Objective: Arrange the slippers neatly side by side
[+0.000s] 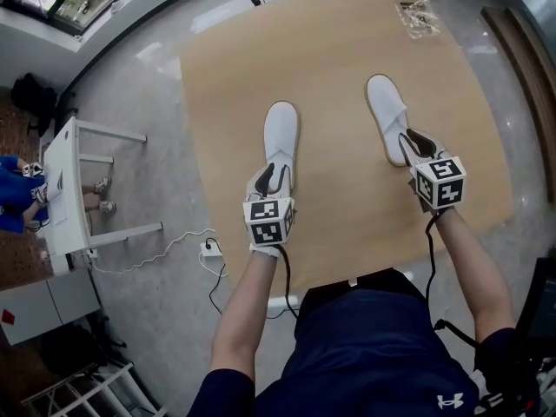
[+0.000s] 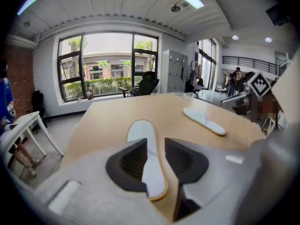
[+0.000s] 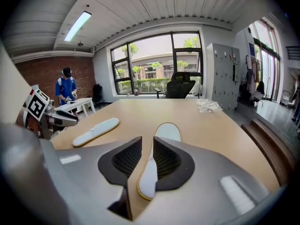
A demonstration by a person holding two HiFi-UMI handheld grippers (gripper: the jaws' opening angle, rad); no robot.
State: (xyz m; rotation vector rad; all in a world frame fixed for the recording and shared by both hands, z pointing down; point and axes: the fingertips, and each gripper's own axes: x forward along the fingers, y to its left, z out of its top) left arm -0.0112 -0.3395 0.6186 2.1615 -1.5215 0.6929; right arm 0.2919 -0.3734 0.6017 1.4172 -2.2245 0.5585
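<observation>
- On the wooden table (image 1: 330, 50), two white slippers with tan rims lie flat, toes toward the table's far edge.
- Left slipper (image 1: 281, 137): near the table's middle, a bit toward its left edge, running roughly straight front to back.
- Right slipper (image 1: 387, 115): toward the table's right side, toe farther from the near edge than the other's, heel angled out toward the right edge. The two are well apart and not parallel.
- Left gripper (image 1: 272, 179): over the left slipper's heel, on the table's near half. Jaws are a narrow gap apart. The left gripper view shows the heel running through that gap, pads overlapping both its sides and a sliver of table top by the right pad. No clamp on it that I can see.
- Right gripper (image 1: 415, 146): over the right slipper's heel, nearer the table's right edge. Jaws are narrowly parted. The right gripper view shows the heel mostly under the right pad and bare table top along the left pad. It does not look gripped.
- Crumpled clear plastic wrapper (image 1: 413, 7): at the table's far right corner.
- Left of the table, on the grey floor: white power strip (image 1: 211, 250) with a trailing cable, then a small white desk (image 1: 65, 181) with a person in blue (image 1: 10, 194) beside it.
- Beyond the table's far edge: black office chair (image 3: 180, 86) in front of large windows.
</observation>
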